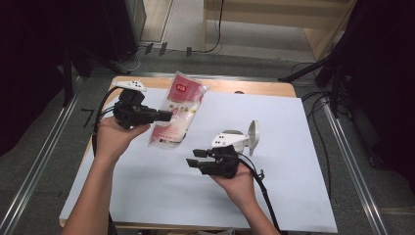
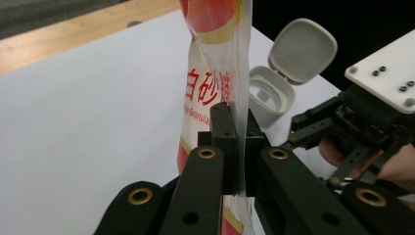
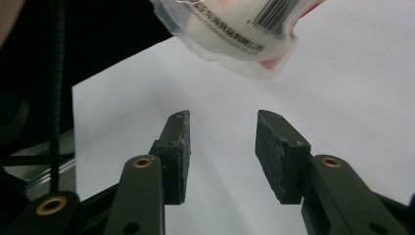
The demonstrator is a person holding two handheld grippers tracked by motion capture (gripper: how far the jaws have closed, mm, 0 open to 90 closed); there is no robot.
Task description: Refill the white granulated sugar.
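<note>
A clear plastic bag of white sugar (image 1: 177, 111) with red print hangs above the white table sheet (image 1: 274, 196), pinched at its side edge by my left gripper (image 1: 169, 116). In the left gripper view the two jaws stand pressed together on the bag's (image 2: 215, 78) thin seam, my left gripper (image 2: 235, 128) shut on it. My right gripper (image 1: 195, 161) is held lower and to the right, jaws apart and pointing left toward the bag's bottom. The right gripper view has my right gripper (image 3: 222, 147) with an empty gap; the bag's lower corner (image 3: 244, 39) hangs above it.
A small white container with its flip lid open (image 1: 247, 138) stands on the sheet just behind my right gripper, also seen as the container (image 2: 274, 93) in the left gripper view. Cables trail from both grippers. The wooden table edge (image 1: 244, 87) runs along the back.
</note>
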